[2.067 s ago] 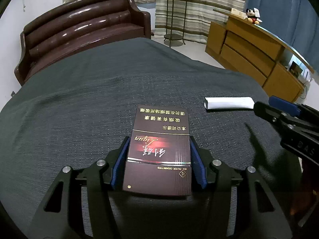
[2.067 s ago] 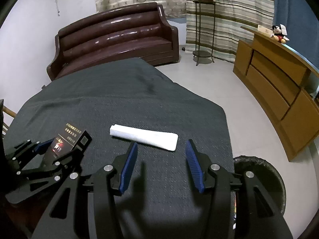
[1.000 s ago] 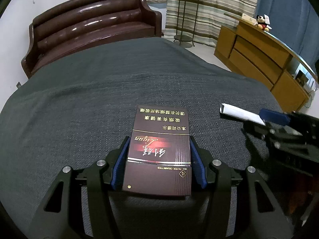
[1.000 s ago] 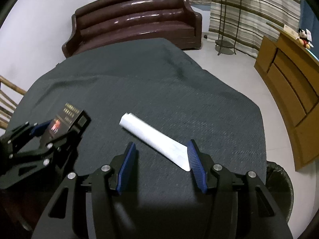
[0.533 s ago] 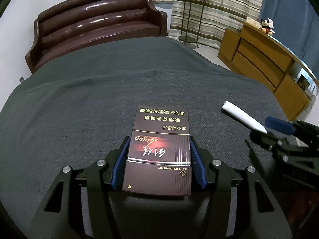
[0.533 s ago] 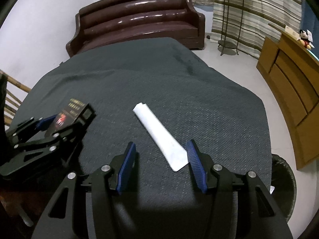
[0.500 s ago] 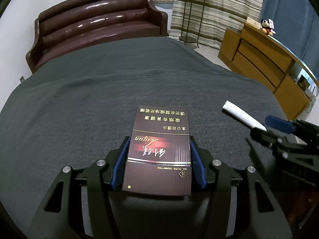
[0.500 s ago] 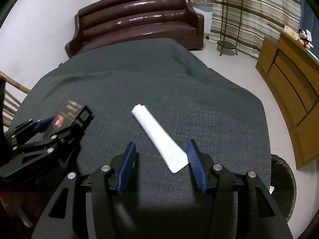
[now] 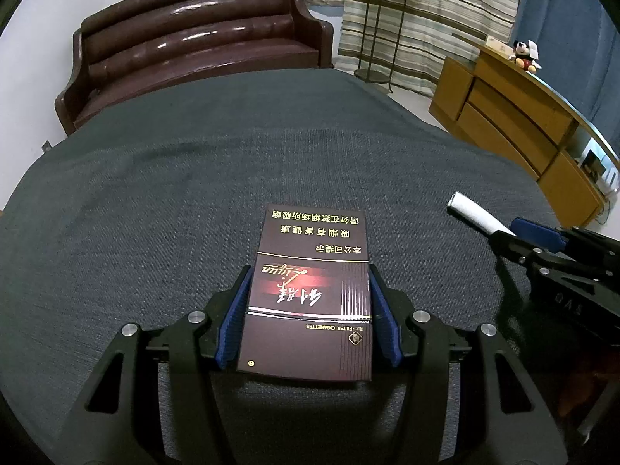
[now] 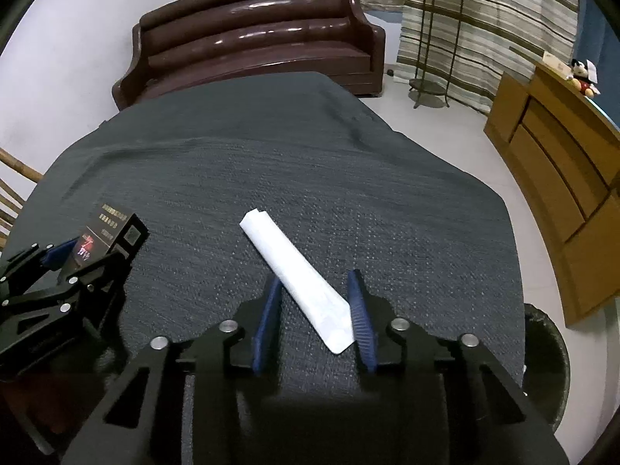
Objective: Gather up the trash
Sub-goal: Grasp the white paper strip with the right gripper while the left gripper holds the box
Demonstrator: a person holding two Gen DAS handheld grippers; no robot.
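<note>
Left wrist view:
- Left claw [image 9: 308, 321]: blue pads [image 9: 232, 321] clamped on both long edges of cigarette pack [image 9: 310, 290]; pack dark maroon w/ gold lettering, lying flat along the fingers, far end sticking out past the tips, above dark grey cloth [image 9: 193, 178].
- Surface under cloth: shape only, material hidden.
- Paper roll [image 9: 478, 219]: white, on cloth at right, near end running in under right claw [image 9: 515, 238]; grip not readable from this side.
- Background: brown leather sofa [image 9: 197, 42] beyond far edge of cloth; striped curtain [image 9: 430, 23]; metal plant stand [image 9: 381, 31] w/ pot on top; wood cabinet [image 9: 515, 128] at right w/ plush toy [image 9: 525, 56] on it.

Right wrist view:
- Right claw [image 10: 316, 317]: jaws closing, paper roll [image 10: 294, 271] btwn them, lying diagonal; flat near end touching right-hand pad, left-hand pad not yet pressing on it, gap visible.
- Roll's far rolled end pointing up-left, resting on cloth [image 10: 387, 193].
- Left claw [image 10: 83, 255] at left edge, cigarette pack [image 10: 104, 232] in its grip, tilted.
- Trash bin [image 10: 546, 364]: dark, round, on floor by near right corner of cloth, partly hidden by claw body.
- Sofa [image 10: 252, 31], cabinet [image 10: 562, 162], plant stand [image 10: 430, 38] in backgrnd.
</note>
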